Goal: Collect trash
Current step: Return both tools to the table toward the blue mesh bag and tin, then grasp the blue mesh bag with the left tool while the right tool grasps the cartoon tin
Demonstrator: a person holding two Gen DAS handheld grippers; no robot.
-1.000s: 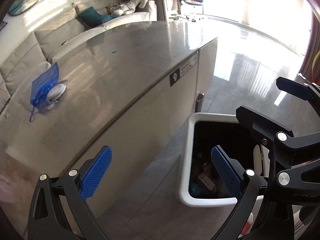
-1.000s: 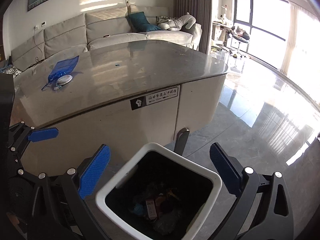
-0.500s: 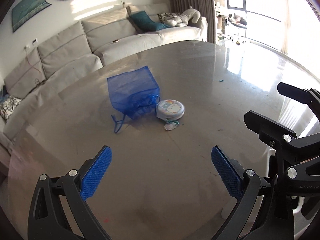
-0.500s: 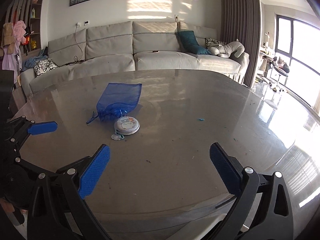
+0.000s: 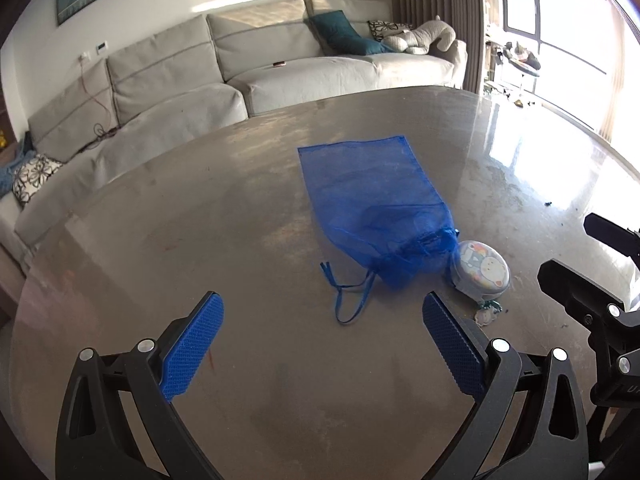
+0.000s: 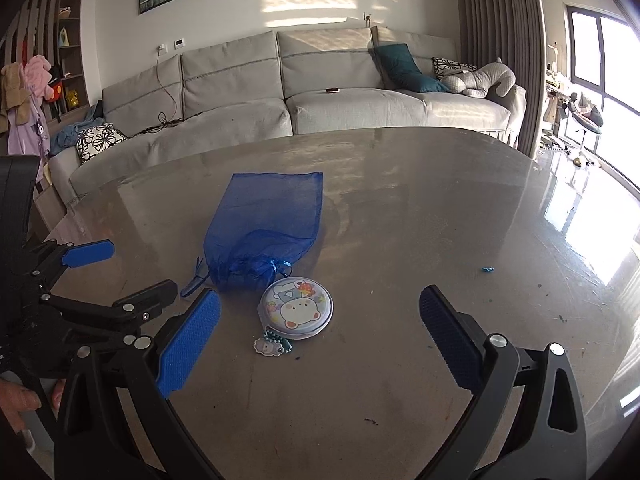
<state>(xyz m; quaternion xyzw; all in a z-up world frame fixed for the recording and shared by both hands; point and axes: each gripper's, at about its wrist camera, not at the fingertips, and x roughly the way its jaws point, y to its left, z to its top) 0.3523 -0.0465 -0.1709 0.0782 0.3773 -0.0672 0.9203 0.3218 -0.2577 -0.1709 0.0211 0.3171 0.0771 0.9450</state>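
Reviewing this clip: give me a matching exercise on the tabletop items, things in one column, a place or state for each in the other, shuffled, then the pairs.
Things:
1. blue mesh bag
2. round cartoon tin
3. small charm
4. left gripper

States:
A. open, empty
B. lying flat, drawstring end toward the camera
C. beside the bag's gathered mouth
D. just in front of the tin, nearer the camera

Pairs: 1-B, 2-C, 3-D, 4-A
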